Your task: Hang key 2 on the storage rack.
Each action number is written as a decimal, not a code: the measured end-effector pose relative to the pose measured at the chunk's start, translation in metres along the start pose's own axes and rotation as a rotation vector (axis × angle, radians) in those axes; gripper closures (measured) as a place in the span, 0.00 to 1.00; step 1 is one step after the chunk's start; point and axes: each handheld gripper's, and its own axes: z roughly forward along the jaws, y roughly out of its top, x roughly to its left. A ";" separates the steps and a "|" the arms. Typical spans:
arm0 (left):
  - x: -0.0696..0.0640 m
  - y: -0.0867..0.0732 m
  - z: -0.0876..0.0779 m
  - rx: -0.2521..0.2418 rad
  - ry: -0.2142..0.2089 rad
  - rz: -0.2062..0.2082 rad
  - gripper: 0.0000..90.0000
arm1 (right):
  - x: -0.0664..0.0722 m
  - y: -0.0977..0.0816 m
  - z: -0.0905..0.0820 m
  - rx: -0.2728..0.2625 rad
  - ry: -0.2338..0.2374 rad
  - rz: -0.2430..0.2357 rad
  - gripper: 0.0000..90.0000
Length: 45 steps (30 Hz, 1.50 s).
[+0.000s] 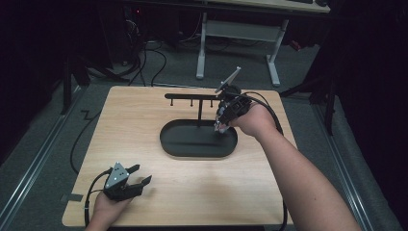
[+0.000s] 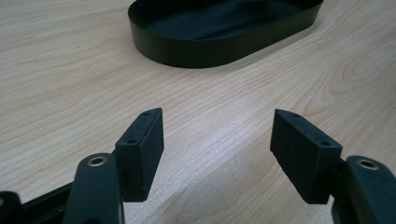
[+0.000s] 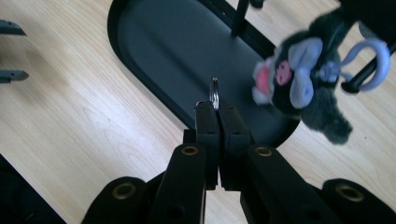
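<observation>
The right gripper (image 3: 217, 109) has its fingers (image 3: 207, 122) pressed together on a small silver metal key ring (image 3: 215, 93), which stands edge-on and upright above their tips. From the ring's end a grey plush mouse keychain with a pink face and lilac ears (image 3: 299, 88) hangs off to one side, its long axis tilted, over the black oval metal tray (image 3: 159, 51). The tray carries a black T-shaped hanger stand (image 1: 199, 97). The left gripper (image 2: 217, 140) rests near the front corner of the light wooden surface (image 1: 144, 120), fingers wide apart, holding nothing.
</observation>
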 end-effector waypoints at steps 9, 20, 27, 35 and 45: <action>0.000 0.000 0.000 -0.001 -0.001 0.002 0.39 | -0.002 0.018 0.000 -0.002 -0.004 0.007 0.99; 0.000 0.000 0.000 -0.002 -0.002 0.003 0.39 | -0.008 0.036 0.008 -0.007 0.001 0.032 0.99; 0.000 0.000 0.000 -0.002 -0.003 0.003 0.39 | -0.018 0.041 0.011 -0.024 0.008 0.055 0.99; 0.000 0.000 0.000 -0.003 -0.004 0.004 0.39 | -0.032 0.047 0.016 -0.039 0.015 0.091 0.99; 0.000 0.000 0.000 -0.003 -0.006 0.004 0.39 | -0.035 0.053 0.023 -0.055 -0.013 0.119 0.96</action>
